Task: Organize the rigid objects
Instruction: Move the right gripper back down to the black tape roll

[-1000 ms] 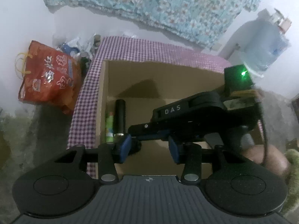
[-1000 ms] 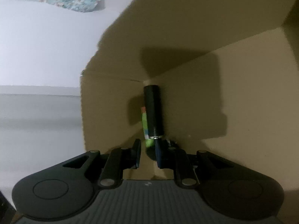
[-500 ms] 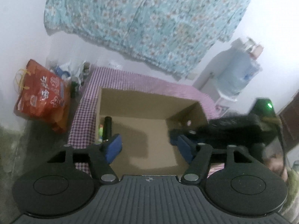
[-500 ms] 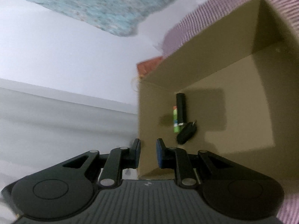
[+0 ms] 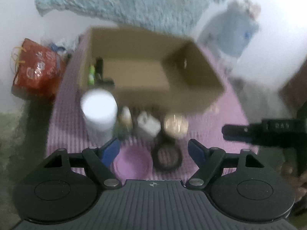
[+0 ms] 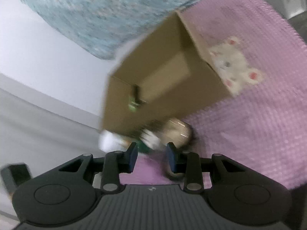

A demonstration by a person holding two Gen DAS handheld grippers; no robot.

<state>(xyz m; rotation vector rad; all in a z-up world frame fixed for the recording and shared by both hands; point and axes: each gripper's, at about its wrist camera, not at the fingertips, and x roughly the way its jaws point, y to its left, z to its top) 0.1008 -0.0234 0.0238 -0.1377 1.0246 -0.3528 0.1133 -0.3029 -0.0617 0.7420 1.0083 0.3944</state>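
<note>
An open cardboard box (image 5: 191, 94) stands on a purple checked cloth (image 5: 63, 126); it also shows in the right wrist view (image 6: 168, 88). Inside lie a black cylinder (image 5: 99, 67), a green tube (image 5: 91, 74) and a small dark item (image 5: 108, 81). In front of the box stand a white canister (image 5: 98, 113), a small bottle (image 5: 125, 118), a white object (image 5: 148, 124), a round jar (image 5: 175, 125), a pink dish (image 5: 132, 163) and a black ring (image 5: 168, 158). My left gripper (image 5: 153, 151) is open and empty above these. My right gripper (image 6: 151, 158) is open and empty; it also shows at the right of the left wrist view (image 5: 249, 132).
A red bag (image 5: 36, 69) sits left of the table. A large water bottle (image 5: 236, 34) stands at the back right. A floral cloth (image 5: 134, 2) hangs on the wall. A white plush toy (image 6: 236, 69) lies right of the box. Both views are blurred.
Both grippers have pulled back out of the box. The right gripper left the small dark item inside and opened wider. The row of objects before the box has come into view.
</note>
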